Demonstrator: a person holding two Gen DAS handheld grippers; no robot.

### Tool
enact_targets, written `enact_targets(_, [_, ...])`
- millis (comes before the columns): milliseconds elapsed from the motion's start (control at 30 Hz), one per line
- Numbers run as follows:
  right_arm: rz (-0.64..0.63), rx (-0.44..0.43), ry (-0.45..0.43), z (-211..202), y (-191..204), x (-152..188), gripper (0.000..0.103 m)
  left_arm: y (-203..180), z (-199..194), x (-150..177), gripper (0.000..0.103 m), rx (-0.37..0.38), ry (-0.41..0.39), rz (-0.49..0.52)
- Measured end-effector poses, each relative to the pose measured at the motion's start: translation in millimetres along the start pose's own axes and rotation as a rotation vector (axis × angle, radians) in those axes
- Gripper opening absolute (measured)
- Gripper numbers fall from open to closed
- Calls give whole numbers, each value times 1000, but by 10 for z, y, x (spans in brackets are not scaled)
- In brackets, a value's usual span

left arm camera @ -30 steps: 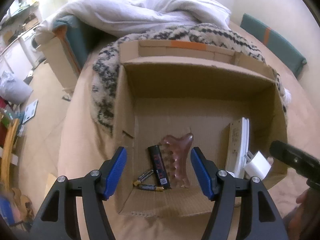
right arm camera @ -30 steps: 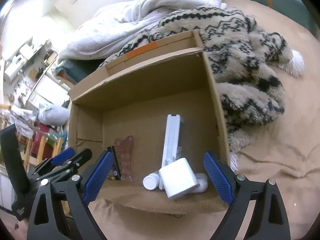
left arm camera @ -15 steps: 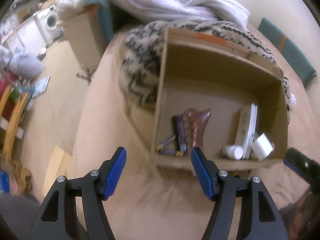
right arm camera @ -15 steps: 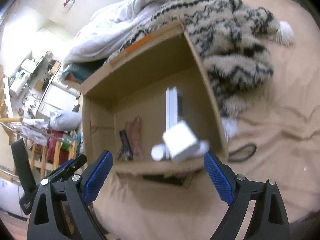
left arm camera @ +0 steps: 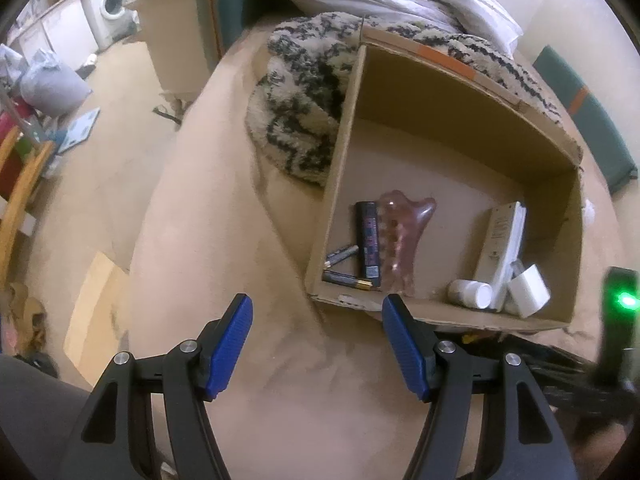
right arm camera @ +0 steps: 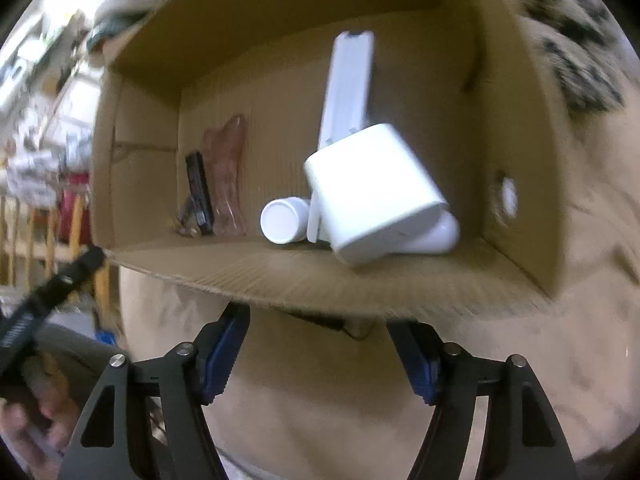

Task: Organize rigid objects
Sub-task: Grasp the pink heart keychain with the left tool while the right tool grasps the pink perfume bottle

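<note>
A: Jaws?
B: Left gripper (left arm camera: 316, 334) stands about half open over bare bed (left arm camera: 248, 240), holding nothing. Right gripper (right arm camera: 318, 350) has just been closing; nothing clear between its jaws, though blur hides a dark thing under the box (right arm camera: 320, 284).
A: Remote?
B: The remote (right arm camera: 346, 88) lies in the box beyond the right jaws, long axis pointing away toward the far wall, charger (right arm camera: 372, 188) on its near end.
</note>
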State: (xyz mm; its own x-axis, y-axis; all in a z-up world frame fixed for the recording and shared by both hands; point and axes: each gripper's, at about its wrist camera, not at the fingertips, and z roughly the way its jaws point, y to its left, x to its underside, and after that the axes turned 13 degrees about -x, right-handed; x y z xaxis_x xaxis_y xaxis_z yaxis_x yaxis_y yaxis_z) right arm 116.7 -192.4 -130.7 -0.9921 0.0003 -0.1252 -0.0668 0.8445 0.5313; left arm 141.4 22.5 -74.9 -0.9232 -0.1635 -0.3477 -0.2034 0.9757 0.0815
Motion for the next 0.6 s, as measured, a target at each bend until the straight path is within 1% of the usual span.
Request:
enact_targets(100, [-66, 85, 29, 137, 38, -62, 76, 22, -18, -14, 64, 9, -2, -5])
enact_targets(233, [-132, 115, 83, 324, 68, -108, 76, 53, -9, -13, 64, 20, 11, -18])
enact_targets(267, [-146, 116, 78, 338, 72, -113, 76, 54, 0, -16, 64, 23, 17, -21])
enact_targets(367, [-130, 81, 75, 339, 35, -121, 75, 55, 23, -29, 64, 29, 29, -29])
enact_targets(433, [-125, 68, 77, 314, 26, -100, 66, 52, 26, -32, 64, 27, 28, -29])
enact_targets(600, [-110, 58, 82, 221, 11, -28, 65, 44, 44, -35, 64, 18, 30, -28])
